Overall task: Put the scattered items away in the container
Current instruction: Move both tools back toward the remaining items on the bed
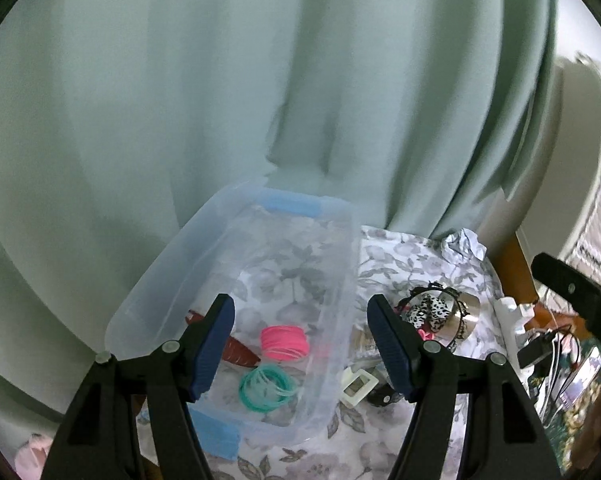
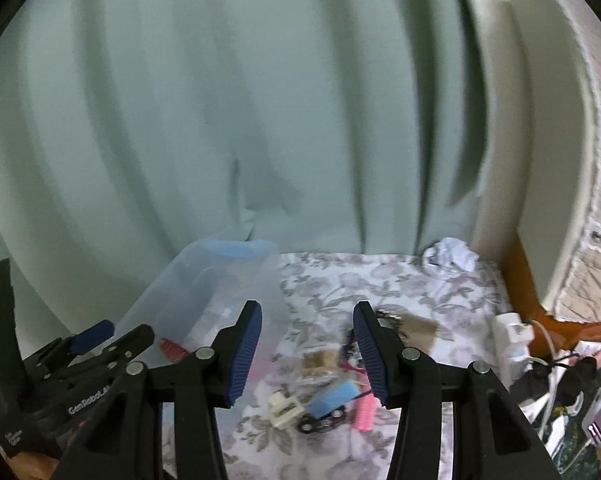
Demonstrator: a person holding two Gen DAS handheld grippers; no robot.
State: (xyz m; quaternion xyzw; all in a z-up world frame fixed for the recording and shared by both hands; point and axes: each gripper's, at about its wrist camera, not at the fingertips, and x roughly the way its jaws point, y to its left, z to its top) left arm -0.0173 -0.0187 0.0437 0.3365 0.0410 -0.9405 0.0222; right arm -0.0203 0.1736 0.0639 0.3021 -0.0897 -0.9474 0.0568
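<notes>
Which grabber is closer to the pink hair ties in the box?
Left. The left gripper hangs right over the pink hair ties inside the clear container. The right gripper is off to the side, above the clutter on the floral cloth.

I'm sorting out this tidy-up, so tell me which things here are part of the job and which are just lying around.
Part of the job:
clear plastic container
pink hair ties and teal hair ties, already inside
leopard-print hair accessory
small white frame
pink comb
blue block

Just lying about:
crumpled paper
curtain
white plug and cables
</notes>
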